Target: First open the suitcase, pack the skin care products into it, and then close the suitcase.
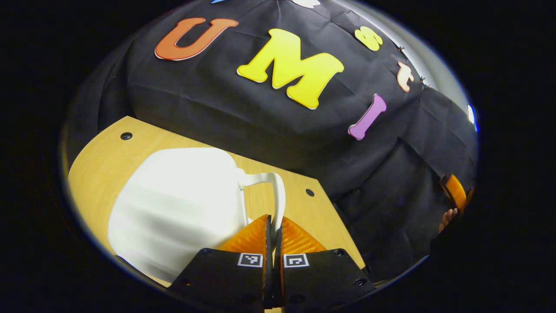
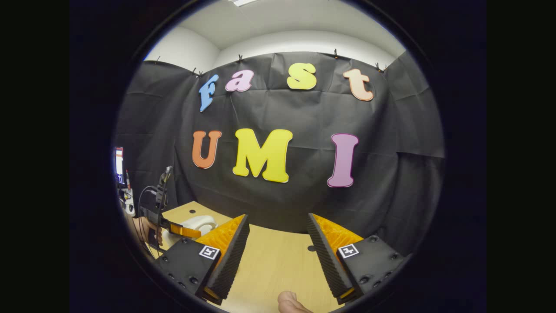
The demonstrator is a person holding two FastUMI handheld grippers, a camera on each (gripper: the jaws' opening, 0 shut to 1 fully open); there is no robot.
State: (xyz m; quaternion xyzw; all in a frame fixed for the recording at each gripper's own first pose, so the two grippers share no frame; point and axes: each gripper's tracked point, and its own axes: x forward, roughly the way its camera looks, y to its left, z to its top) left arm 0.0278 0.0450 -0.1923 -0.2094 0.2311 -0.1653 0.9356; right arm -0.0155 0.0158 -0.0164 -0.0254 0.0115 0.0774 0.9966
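suitcase: white hard shell (image 1: pixel 178 204), on the worktop (image 1: pixel 108 161) just ahead-left of the left tongs; looks not yet opened.
handle: thin white loop (image 1: pixel 278 195), running down between the left tongs' fingers.
left tongs (image 1: pixel 273 230): clenched on handle.
right tongs (image 2: pixel 278 243): released, jaws wide, nothing between, well apart from the case.
risk: handle is thin and slick, so the grip may slip. Pulling one-sided could drag or tip the case instead of opening it.

White glossy suitcase (image 1: pixel 173 208) with a white handle (image 1: pixel 278 195), pale honey wood-grain table (image 1: pixel 100 165) dotted with dark round holes, matte black wall cloth (image 2: pixel 282 200), white ceiling (image 2: pixel 299 30), small black-and-white square markers (image 1: pixel 250 260) on my black finger mounts
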